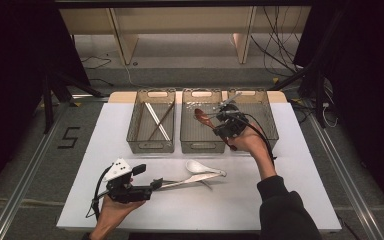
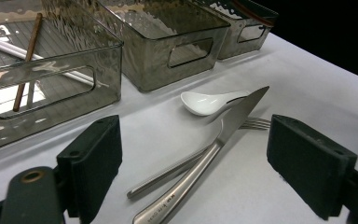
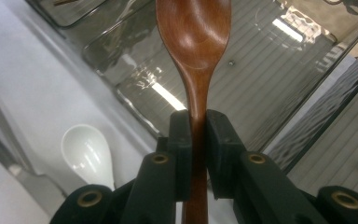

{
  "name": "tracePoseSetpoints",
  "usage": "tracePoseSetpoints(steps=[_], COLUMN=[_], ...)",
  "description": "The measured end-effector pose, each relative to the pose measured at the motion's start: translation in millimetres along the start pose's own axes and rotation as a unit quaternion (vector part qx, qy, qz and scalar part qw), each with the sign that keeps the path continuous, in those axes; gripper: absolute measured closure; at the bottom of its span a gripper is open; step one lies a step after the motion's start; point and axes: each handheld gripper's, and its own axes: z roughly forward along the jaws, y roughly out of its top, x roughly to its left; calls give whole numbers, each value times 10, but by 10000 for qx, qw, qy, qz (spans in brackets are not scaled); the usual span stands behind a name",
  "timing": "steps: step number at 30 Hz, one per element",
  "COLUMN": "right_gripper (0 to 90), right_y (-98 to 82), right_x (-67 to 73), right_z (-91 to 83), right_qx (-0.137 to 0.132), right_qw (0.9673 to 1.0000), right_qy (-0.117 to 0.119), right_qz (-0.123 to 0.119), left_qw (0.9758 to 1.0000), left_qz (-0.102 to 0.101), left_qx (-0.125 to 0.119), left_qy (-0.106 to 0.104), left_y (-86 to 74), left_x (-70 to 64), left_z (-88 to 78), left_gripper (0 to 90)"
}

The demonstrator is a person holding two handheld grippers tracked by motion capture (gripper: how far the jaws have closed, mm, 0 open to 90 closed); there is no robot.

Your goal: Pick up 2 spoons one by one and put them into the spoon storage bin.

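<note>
Right tool (image 3: 196,128) is clamped on the spoon (image 3: 193,32) handle, bowl over the middle bin (image 1: 202,127). Wood: light, stiff, likely smooth; neck grip suits. Left tool (image 2: 209,172) gapes empty, away from that bin.

"5" on the floor (image 1: 69,137)

black tool (image 1: 156,183), dark sleeve (image 1: 285,210)

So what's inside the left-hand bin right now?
The left bin holds crossed chopsticks: a white pair and a brown wooden one. Its far end is out of the left gripper view, and the tinted wall blurs the base, so anything smaller there can't be made out.
</note>
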Motion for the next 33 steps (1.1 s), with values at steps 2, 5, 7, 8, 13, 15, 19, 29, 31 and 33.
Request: tracePoseSetpoints(steps=[2,5,7,8,13,15,19,29,31,33], right_gripper=[819,819,819,819,819,819,818,818,817,818], right_y=[35,94,130,150,239,268,314,391,392,396], right_x=[-25,-46,-50,-49,-59,-67,-65,-75,-87,-89], right_z=[40,85,103,114,149,170,211,324,347,366], right_qx=[18,30,2,10,-11,-5,-3,25,21,18], right_qw=[10000,9999,9999,9999,9999,9998,9997,9994,9992,9991], right_qy=[-24,-66,-68,-75,-114,-122,-160,-254,-267,-280], right_qz=[27,70,99,84,99,136,175,238,282,321], left_qw=[10000,10000,10000,10000,10000,10000,10000,10000,10000,10000], left_qz=[12,17,16,16,11,-5,-19,-16,-16,-13], left_qx=[-10,-19,-22,-19,-11,-35,-50,-70,-74,-70], left_qy=[-7,-9,-13,-15,-24,-16,-8,-2,-3,-5], left_y=[3,3,2,2,1,1,-1,-3,-2,-3], left_x=[1,1,4,5,4,6,10,13,12,12], left_z=[-3,-2,2,3,5,5,4,5,5,7], left_gripper=[178,178,178,178,178,178,178,178,178,178])
